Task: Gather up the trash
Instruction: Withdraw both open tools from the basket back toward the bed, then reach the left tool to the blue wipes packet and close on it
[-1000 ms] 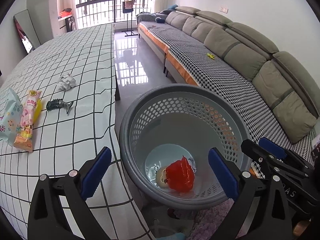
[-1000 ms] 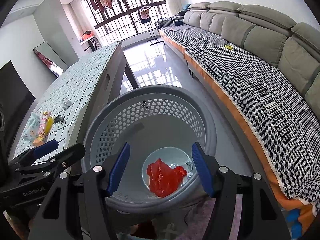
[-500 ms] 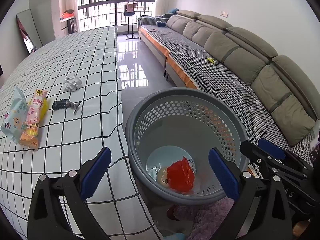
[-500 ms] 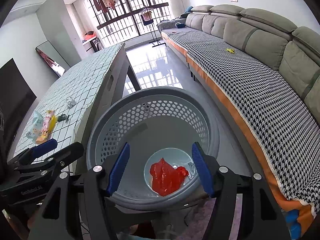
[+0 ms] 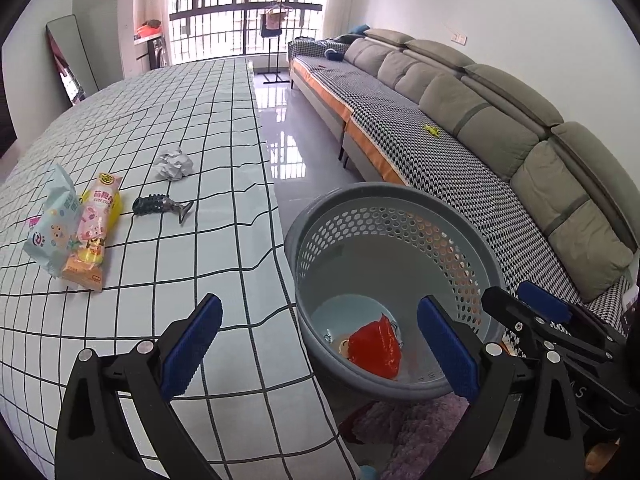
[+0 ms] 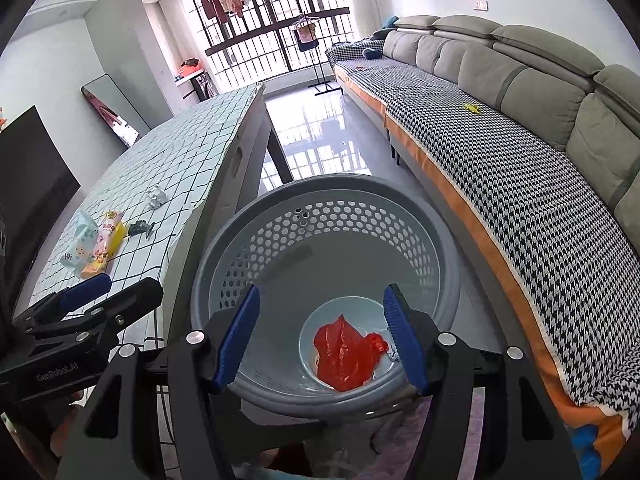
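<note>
Four pieces of trash lie on my table [image 5: 168, 264]: one crumpled paper ball [image 5: 174, 164], one dark fish-shaped wrapper [image 5: 160, 206], one pink snack packet [image 5: 94, 232] and one pale blue packet [image 5: 54, 226] touching it; one grey perforated basket [image 5: 400, 216] stands on the floor just beside the table edge, between the table and one long grey sofa [image 5: 500, 120]; one red plastic bag [image 6: 346, 354] sits crumpled at its bottom, on a pale round thing I cannot identify; the basket's base is cut off behind my tools, and whatever purple lies beneath it is too blurred to name; my left tool [image 5: 320, 344] is spread wide with nothing between its blue pads, hovering over the table edge and basket rim; my right tool [image 6: 322, 338] is likewise spread and empty, above the basket.
</note>
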{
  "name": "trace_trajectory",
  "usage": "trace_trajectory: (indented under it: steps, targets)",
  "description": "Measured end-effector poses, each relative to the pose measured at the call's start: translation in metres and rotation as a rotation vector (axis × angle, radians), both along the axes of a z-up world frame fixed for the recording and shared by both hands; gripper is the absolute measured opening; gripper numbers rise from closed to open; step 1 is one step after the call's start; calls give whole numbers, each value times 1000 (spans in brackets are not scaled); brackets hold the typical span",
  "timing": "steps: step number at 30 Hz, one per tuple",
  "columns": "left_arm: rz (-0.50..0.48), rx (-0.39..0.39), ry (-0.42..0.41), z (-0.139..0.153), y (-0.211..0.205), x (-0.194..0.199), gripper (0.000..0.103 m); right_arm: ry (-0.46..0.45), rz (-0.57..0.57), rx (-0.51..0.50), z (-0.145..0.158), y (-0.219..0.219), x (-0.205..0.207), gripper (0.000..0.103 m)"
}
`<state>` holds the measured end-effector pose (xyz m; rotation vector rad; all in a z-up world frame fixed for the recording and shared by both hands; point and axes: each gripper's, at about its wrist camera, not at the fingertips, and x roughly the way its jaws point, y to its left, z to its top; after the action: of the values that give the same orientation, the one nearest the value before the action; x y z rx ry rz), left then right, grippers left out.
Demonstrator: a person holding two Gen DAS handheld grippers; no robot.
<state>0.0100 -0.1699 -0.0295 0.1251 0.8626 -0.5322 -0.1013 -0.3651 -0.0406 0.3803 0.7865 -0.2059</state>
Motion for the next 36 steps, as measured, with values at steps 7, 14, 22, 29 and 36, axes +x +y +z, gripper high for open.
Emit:
trace_trajectory:
  steps: [7, 14, 22, 29, 36]
  targets:
    - [36, -6, -6, 3, 19, 0, 96, 0, 31, -6, 1, 14, 6, 62]
    - [85, -10, -12, 3, 47, 1, 96, -4, 83, -14, 2, 38, 15, 62]
    - [156, -11, -22, 5, 83, 4, 96, -12, 155, -23, 5, 71, 31, 62]
    - [208, -7, -26, 4, 109, 9, 96, -18, 213, -34, 10, 97, 44, 62]
    - [253, -2, -25, 4, 132, 16, 96, -24, 258, -35, 11, 116, 59, 62]
